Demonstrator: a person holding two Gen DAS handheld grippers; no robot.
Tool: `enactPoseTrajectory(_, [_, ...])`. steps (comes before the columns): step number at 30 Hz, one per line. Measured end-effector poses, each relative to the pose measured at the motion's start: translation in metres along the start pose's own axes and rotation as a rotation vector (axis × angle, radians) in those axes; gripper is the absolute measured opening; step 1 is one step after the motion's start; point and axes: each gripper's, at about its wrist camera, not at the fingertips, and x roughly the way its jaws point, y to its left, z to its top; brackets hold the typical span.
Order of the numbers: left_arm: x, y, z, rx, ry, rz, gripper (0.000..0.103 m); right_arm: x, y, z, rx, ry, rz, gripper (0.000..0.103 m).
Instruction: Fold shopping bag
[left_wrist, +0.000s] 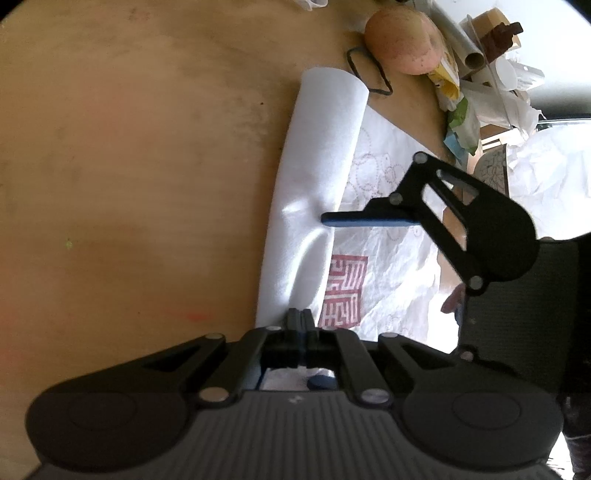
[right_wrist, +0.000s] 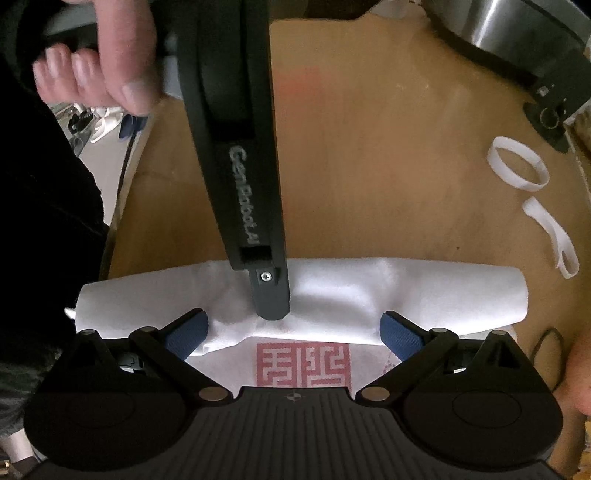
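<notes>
Shopping bag (right_wrist: 332, 291) of thin white fabric with a red square seal lies on the tan wooden table (left_wrist: 129, 166), one long edge turned over into a soft roll. Left gripper (left_wrist: 301, 317), jaws closed with nothing visibly between them, presses the fold, apparently to pin it. Right gripper (right_wrist: 293, 332) hovers with jaws spread wide, empty, straddling the fold's edge, seemingly ready to take it.

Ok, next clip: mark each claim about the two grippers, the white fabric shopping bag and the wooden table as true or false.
1. The left gripper is wide open. False: it is shut.
2. The right gripper is open. True.
3. The white fabric shopping bag hangs in the air. False: it lies on the wooden table.
4. A red square stamp is printed on the bag. True.
</notes>
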Motion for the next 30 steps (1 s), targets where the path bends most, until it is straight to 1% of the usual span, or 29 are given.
enactPoseTrajectory(8, [0.0,0.0,-0.001,0.001,-0.007,0.005,0.005,0.005,0.001,-0.001,-0.046,0.003,-0.01,0.103])
enactPoseTrajectory(14, [-0.005,0.003,-0.007,-0.001,-0.014,0.014,0.005,0.004,-0.001,0.002,-0.02,0.023,-0.015,0.103])
enactPoseTrajectory(19, [-0.007,0.005,-0.007,-0.007,-0.011,0.006,0.005,0.001,-0.004,0.001,0.005,0.035,-0.011,0.103])
enactPoseTrajectory(30, [-0.013,0.008,-0.011,0.0,-0.009,0.014,0.005,-0.002,-0.01,0.0,-0.012,0.061,0.006,0.103])
